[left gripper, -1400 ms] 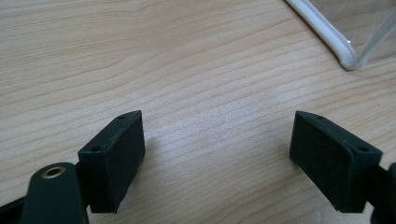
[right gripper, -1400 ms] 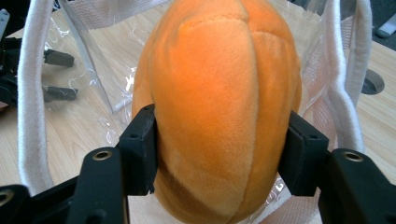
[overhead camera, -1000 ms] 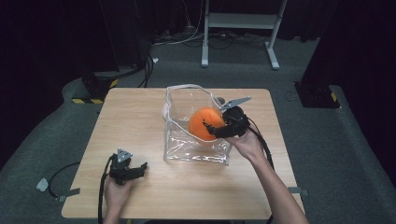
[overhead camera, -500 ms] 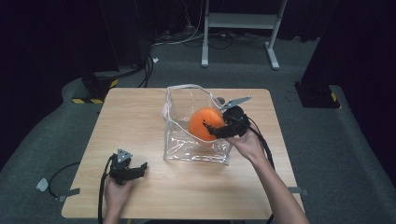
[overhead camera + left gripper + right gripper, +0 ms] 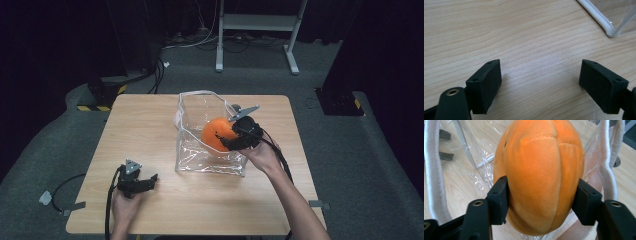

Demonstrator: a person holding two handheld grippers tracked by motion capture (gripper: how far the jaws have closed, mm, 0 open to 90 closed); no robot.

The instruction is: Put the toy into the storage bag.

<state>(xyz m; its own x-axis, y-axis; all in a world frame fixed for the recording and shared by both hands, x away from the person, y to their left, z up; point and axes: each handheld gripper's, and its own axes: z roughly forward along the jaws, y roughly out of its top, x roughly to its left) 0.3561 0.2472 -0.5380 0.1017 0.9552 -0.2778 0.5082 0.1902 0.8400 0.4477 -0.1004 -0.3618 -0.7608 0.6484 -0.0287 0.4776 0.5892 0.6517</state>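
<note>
An orange plush ball (image 5: 216,134) (image 5: 539,175) hangs inside the top of a clear plastic bag (image 5: 202,150) with white handles (image 5: 431,170). My right gripper (image 5: 231,141) (image 5: 541,202) is shut on the ball, its pads pressing into both sides. The bag stands upright on the middle of the wooden table (image 5: 150,120). Down at the front left, my left gripper (image 5: 147,181) (image 5: 540,85) rests low over bare wood with its jaws open and nothing between them. A corner of the bag's white rim (image 5: 599,21) shows in the left gripper view.
The table's front edge lies close below the left hand. Dark floor surrounds the table, with a white metal stand (image 5: 255,30) behind it and cables (image 5: 160,70) at the back left. A loose cable end (image 5: 46,197) lies on the floor at left.
The right gripper and the orange ball have barely shifted within the bag. The left gripper has stayed put.
</note>
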